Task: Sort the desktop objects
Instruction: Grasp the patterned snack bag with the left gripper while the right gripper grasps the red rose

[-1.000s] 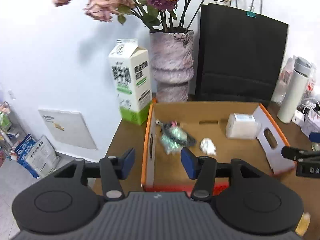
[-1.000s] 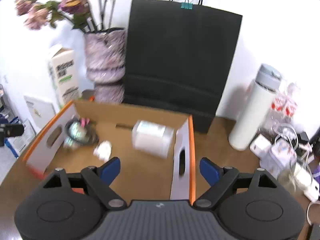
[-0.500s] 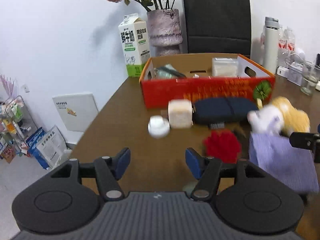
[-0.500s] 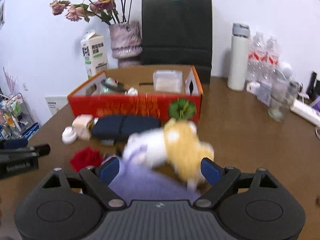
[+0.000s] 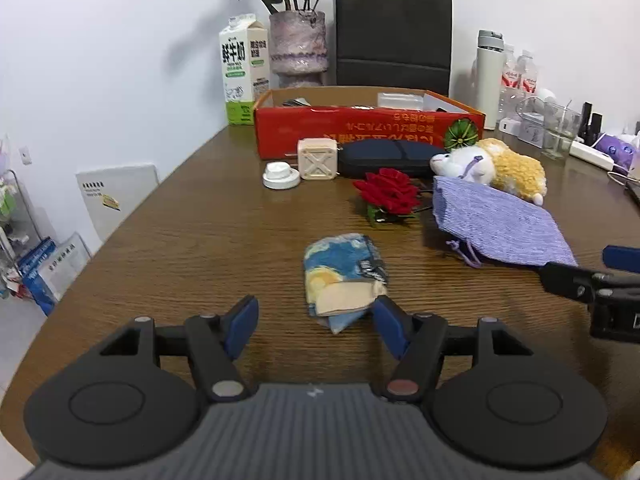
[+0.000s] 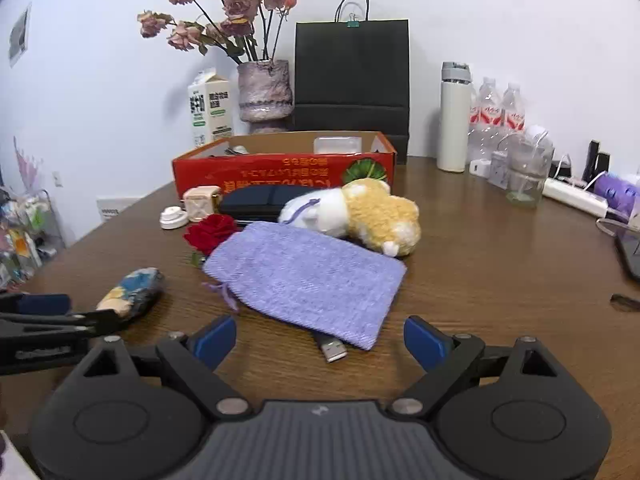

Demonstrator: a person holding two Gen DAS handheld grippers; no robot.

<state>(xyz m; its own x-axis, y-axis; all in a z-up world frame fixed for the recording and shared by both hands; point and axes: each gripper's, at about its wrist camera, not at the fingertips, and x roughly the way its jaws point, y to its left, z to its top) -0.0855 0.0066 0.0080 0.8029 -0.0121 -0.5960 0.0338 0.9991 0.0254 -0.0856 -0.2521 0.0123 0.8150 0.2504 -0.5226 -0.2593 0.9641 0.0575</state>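
Observation:
My left gripper [image 5: 316, 324] is open low over the table, just in front of a folded blue and yellow cloth [image 5: 344, 276]. My right gripper [image 6: 320, 338] is open at the near edge of a purple knit pouch [image 6: 308, 272], with a USB plug [image 6: 332, 350] sticking out from under it. Behind lie a red rose [image 5: 388, 192], a yellow and white plush toy [image 6: 360, 214], a dark blue case [image 5: 384, 154], a beige cube [image 5: 318, 159] and a white round cap [image 5: 281, 174]. The red cardboard box [image 5: 360, 130] holds a few items.
A milk carton [image 5: 242, 70], a vase of dried roses [image 5: 298, 46] and a black paper bag [image 5: 394, 34] stand behind the box. A white thermos [image 6: 454, 118], water bottles, a glass [image 6: 524, 178] and a power strip are at the right. The table's left edge is close.
Both grippers have pulled back from over the box to low over the near table. The cloth and the pouch have come into view in front of them.

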